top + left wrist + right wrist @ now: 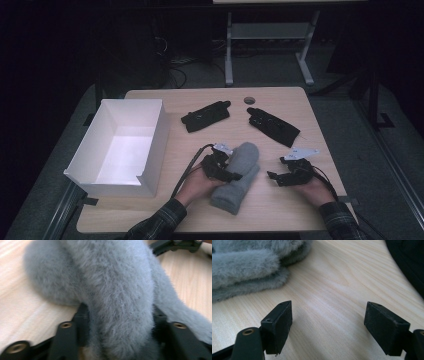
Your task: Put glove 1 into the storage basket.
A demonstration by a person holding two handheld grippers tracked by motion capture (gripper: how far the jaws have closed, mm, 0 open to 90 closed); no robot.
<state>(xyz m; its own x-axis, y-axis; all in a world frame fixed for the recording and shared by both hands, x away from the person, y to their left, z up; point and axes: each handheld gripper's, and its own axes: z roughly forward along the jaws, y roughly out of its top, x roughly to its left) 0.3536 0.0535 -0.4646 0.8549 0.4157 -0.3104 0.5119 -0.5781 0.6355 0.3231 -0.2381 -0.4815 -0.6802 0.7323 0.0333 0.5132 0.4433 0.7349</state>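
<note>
Fuzzy grey sock pinched between the left gripper; right gripper gapes wide over bare wood.

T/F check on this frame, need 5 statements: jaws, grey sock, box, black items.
1. The left gripper has its jaws closed on the fuzzy grey sock. True.
2. The right gripper holds a black glove. False: its jaws are spread apart over bare wood with nothing between them.
3. The white box is empty. True, as far as the high view shows its inside.
4. The grey sock lies inside the white box. False: it lies on the table, right of the box.
5. Two black gloves lie on the far part of the table, apart from each other. True.
</note>
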